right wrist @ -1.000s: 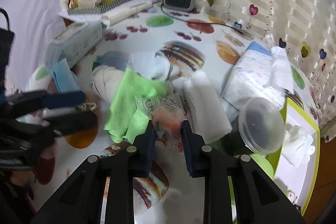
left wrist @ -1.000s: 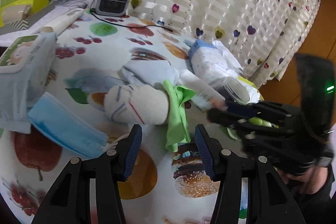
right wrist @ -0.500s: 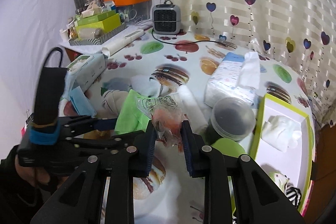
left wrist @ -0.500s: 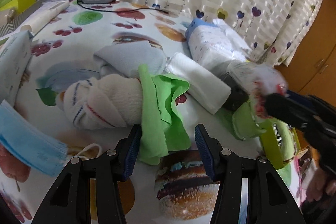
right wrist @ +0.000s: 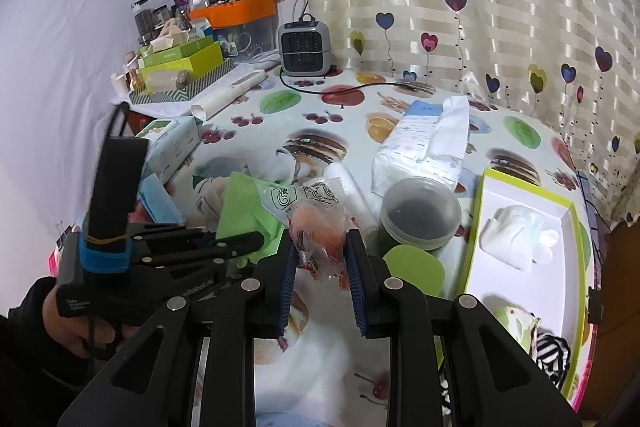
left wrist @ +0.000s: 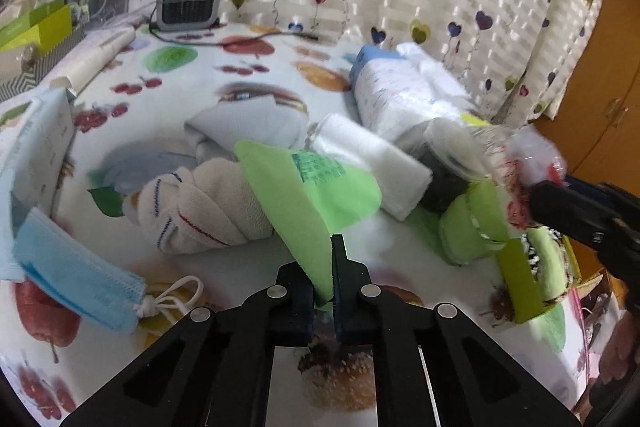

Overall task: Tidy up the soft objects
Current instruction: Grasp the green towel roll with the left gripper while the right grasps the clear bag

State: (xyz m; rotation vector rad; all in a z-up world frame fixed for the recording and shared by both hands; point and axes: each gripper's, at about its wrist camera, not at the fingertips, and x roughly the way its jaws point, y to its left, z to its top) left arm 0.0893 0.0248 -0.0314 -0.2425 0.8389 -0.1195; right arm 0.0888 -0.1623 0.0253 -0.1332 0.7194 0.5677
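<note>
Blue face masks (left wrist: 76, 279) are lying at the far left of our table (left wrist: 188, 259), their white ear loops trailing toward us, and just right of them a rolled cream sock (left wrist: 204, 211) with thin blue and red stripes is resting on the fruit-print cloth. Next comes the green cloth (left wrist: 308, 195), draped against the sock: our left gripper (left wrist: 323, 291) is pinching its near corner, jaws closed tight on the fabric with almost no gap between them. Behind the green cloth a folded pale grey garment (left wrist: 248, 123) is sitting, and beside it to the right a white folded towel (left wrist: 372, 163) is leaning against a pack of tissues (left wrist: 396, 95). Further right, a round lidded tub (right wrist: 420, 211) is standing next to a green-rimmed tray (right wrist: 576, 227) that is holding a crumpled white tissue (right wrist: 512, 235). We are holding our right gripper (right wrist: 320, 255) above the table in front of the tub, jaws narrowed on a crinkled clear plastic packet (right wrist: 316, 227) with red and orange contents, which is sticking up between the pads
</note>
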